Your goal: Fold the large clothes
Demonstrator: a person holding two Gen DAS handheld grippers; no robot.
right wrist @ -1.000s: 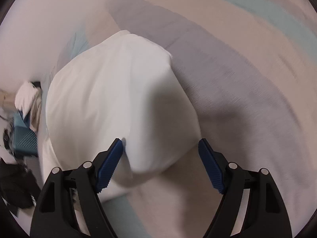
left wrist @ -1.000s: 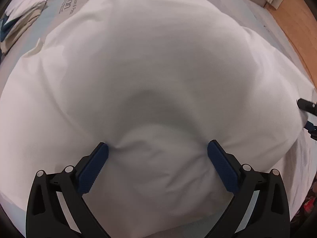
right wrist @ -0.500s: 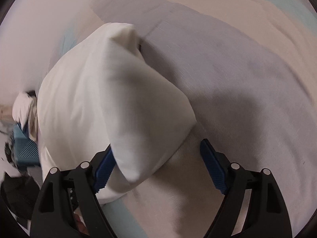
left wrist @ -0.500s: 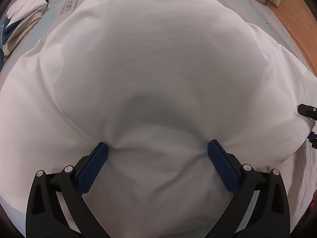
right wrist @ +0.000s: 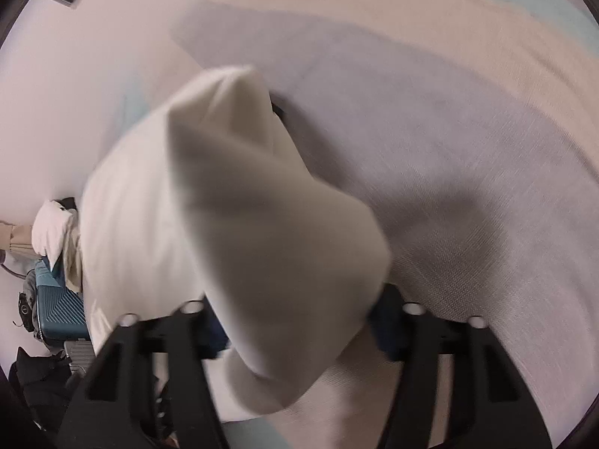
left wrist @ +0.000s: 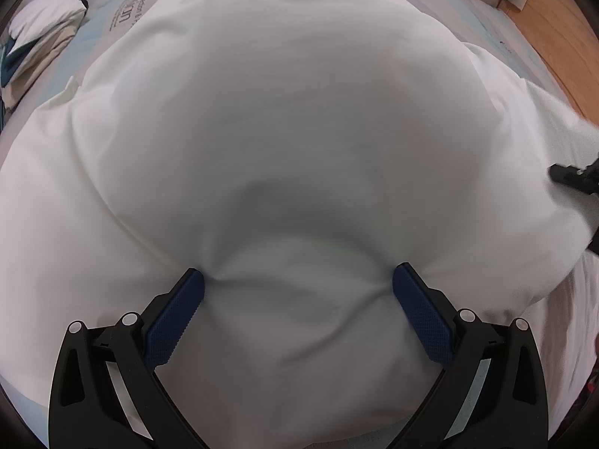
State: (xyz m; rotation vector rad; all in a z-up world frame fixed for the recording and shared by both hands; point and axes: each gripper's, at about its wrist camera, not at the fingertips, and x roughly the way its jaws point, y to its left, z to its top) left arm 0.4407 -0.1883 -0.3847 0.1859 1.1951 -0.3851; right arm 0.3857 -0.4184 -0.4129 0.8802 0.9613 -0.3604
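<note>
A large white pillow-like bundle of cloth [left wrist: 292, 142] fills the left wrist view, lying on the bed. My left gripper [left wrist: 297, 288] is open, its blue pads [left wrist: 176, 310] pressed against the cloth on both sides. In the right wrist view the same white cloth [right wrist: 239, 232] bulges up between the jaws of my right gripper [right wrist: 299, 329]. The jaws stand apart around a thick end of it; the blue pads are mostly hidden by the cloth and blurred. The right gripper's black tip [left wrist: 569, 176] shows at the right edge of the left wrist view.
The bedsheet [right wrist: 468, 172] has pale grey, pink and teal bands. Folded clothes [left wrist: 37, 45] lie at the bed's far left corner. A teal suitcase [right wrist: 60, 307] and dark items stand on the floor at left. Wooden floor [left wrist: 561, 30] lies beyond the bed at right.
My right gripper has moved forward onto the cloth's end, which has lifted and now bulges between its jaws. My left gripper has stayed pressed on the cloth, nearly still.
</note>
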